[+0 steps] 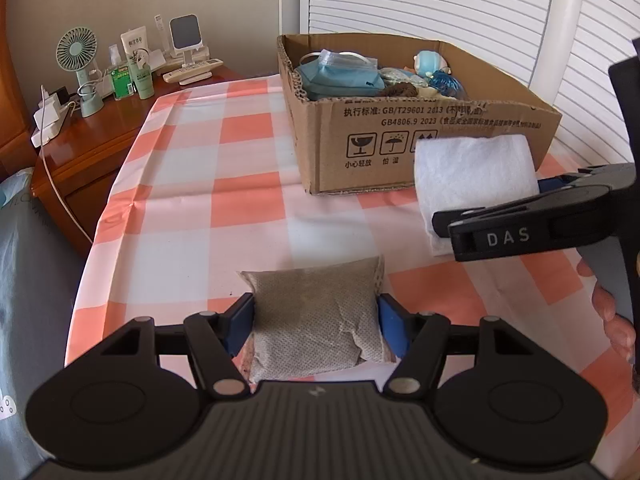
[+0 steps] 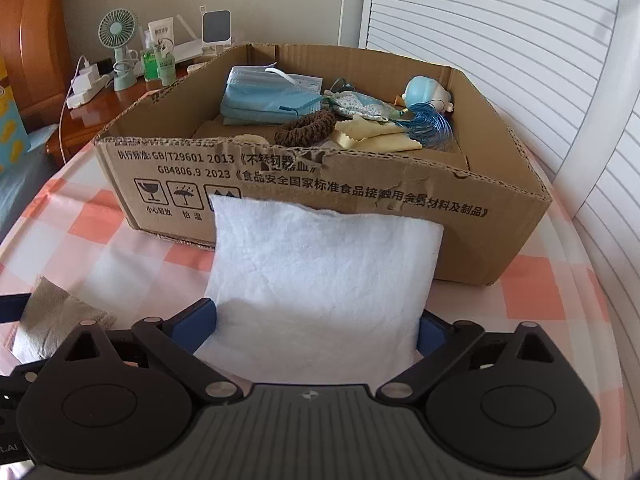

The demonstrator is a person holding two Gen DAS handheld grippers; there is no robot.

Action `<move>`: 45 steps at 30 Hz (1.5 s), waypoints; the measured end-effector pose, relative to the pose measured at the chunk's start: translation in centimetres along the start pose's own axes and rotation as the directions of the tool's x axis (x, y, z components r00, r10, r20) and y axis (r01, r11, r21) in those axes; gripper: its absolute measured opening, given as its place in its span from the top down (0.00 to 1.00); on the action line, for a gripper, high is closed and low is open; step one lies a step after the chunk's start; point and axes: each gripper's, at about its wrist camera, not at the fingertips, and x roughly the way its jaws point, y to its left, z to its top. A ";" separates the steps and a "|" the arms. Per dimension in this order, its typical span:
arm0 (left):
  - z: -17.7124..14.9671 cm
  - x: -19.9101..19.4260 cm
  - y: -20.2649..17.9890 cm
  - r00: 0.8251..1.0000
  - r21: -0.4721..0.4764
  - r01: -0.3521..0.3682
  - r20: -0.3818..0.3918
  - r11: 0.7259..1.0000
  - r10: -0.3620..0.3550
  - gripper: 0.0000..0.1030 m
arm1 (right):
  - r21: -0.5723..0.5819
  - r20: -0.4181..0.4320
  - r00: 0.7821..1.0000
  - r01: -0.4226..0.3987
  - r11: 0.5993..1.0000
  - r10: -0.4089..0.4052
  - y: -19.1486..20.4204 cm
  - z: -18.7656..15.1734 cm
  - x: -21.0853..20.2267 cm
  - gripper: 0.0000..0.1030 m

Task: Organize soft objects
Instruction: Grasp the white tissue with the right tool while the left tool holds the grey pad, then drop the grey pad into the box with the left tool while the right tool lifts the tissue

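A grey-brown mesh pouch (image 1: pixel 316 320) lies on the pink-and-white checked cloth (image 1: pixel 192 208). My left gripper (image 1: pixel 316 314) is shut on it, with a blue pad against each side. A white padded pillow (image 2: pixel 320 276) sits in front of the cardboard box (image 2: pixel 360 200), its far end up against the box wall. My right gripper (image 2: pixel 316 324) holds it, blue pads against both of its sides. In the left wrist view the pillow (image 1: pixel 472 172) shows at the right, with one of the right gripper's fingers (image 1: pixel 520 232) across it. The pouch (image 2: pixel 60 312) appears at the lower left of the right wrist view.
The open box (image 1: pixel 360 136) holds blue face masks (image 2: pixel 264 96), a brown scrunchie (image 2: pixel 308 128), a cream cloth (image 2: pixel 376 136) and a pale blue toy (image 2: pixel 424 92). A wooden nightstand (image 1: pixel 92 148) with a fan and bottles stands at the left. White louvred doors rise behind. A person's hand (image 1: pixel 608 304) shows at right.
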 end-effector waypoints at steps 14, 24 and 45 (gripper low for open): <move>0.0 0.0 -0.1 1.000 0.004 -0.002 0.000 1.000 0.002 0.35 | -0.016 0.051 0.999 -0.010 1.000 0.011 -0.5 -1.0 -2.7 0.52; 0.0 0.0 -0.1 1.000 0.010 -0.005 0.001 1.000 0.005 0.35 | -0.107 0.070 0.994 -0.076 0.991 0.084 -0.3 -2.0 -4.3 0.74; 0.2 0.0 -0.6 1.000 0.030 -0.012 0.001 0.999 0.012 0.43 | -0.175 0.070 0.990 -0.112 0.978 0.126 0.6 -3.0 -4.3 0.74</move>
